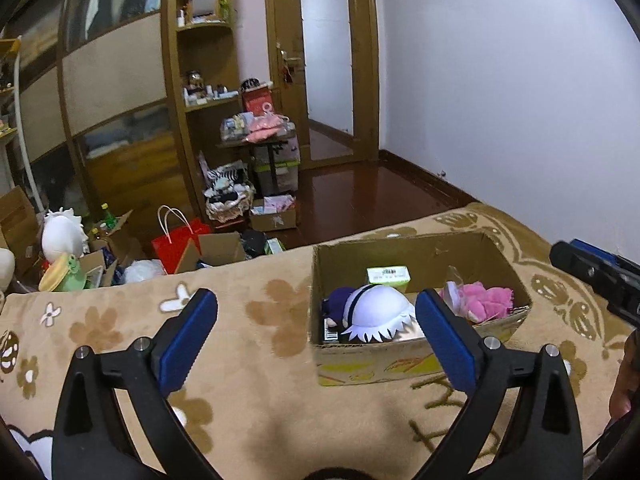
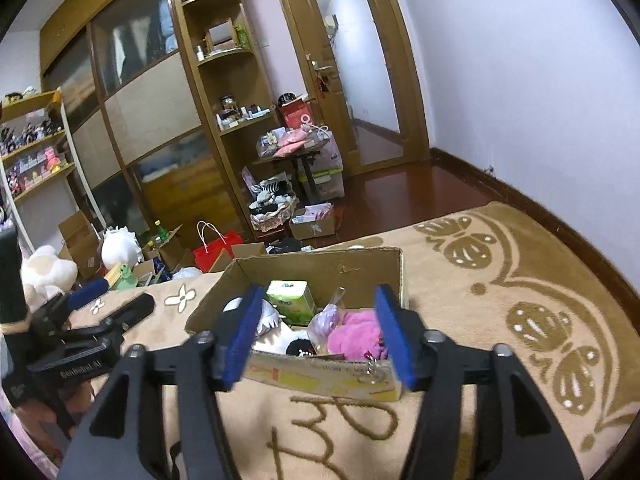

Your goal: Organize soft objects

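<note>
Plush toys (image 1: 376, 312) in cardboard box (image 1: 404, 360) on beige blanket (image 1: 260, 344); both grippers gaping, empty; cluttered room.

Left gripper (image 1: 316, 318): black moulded arms with triangular cut-outs; blue ribbed pads on the fingers (image 1: 188, 338); silver screw heads at the pivots; right gripper (image 2: 316, 330): same black frame, blue pads, silver screws; white lettering, only partly legible, on the left gripper's body as seen from the right wrist.

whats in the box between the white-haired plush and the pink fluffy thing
In the right wrist view a clear bag with something pale purple lies between the white-haired plush and the pink fluffy toy, inside the cardboard box.
</note>
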`<action>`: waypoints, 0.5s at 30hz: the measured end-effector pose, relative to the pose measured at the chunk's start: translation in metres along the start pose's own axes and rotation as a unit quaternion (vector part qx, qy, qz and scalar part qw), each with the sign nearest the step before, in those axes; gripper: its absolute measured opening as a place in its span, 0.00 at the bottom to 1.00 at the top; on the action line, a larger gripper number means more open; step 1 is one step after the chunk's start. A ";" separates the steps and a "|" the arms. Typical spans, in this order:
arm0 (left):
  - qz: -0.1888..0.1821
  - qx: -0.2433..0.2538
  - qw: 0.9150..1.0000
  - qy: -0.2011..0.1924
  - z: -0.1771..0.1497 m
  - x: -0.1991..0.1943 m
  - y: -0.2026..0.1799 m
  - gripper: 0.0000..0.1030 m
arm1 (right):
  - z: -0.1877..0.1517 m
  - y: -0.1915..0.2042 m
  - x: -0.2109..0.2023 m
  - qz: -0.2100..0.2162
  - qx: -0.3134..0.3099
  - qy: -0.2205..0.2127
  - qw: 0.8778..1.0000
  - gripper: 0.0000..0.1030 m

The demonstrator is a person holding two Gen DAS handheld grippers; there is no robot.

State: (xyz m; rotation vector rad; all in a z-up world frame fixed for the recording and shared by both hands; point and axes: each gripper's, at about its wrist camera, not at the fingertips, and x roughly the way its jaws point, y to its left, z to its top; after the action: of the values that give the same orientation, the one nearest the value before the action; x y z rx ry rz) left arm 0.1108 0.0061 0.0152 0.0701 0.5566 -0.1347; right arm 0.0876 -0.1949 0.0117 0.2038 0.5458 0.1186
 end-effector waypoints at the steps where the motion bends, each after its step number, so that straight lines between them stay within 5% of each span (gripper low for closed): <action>1: 0.002 -0.003 1.000 -0.003 0.001 -0.006 0.003 0.97 | 0.000 0.003 -0.007 -0.004 -0.007 -0.004 1.000 0.72; 7: 0.019 -0.016 1.000 -0.019 -0.005 -0.043 0.012 1.00 | 0.001 0.007 -0.040 -0.009 -0.008 -0.027 1.000 0.99; 15: 0.018 -0.006 0.999 -0.038 -0.017 -0.083 0.016 1.00 | -0.007 0.014 -0.076 -0.022 -0.017 -0.040 0.999 1.00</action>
State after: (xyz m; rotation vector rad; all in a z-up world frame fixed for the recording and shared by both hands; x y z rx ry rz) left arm 0.0343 0.0326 0.0456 0.0631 0.4805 -0.0993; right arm 0.0186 -0.1924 0.0473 0.1622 0.4684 0.0769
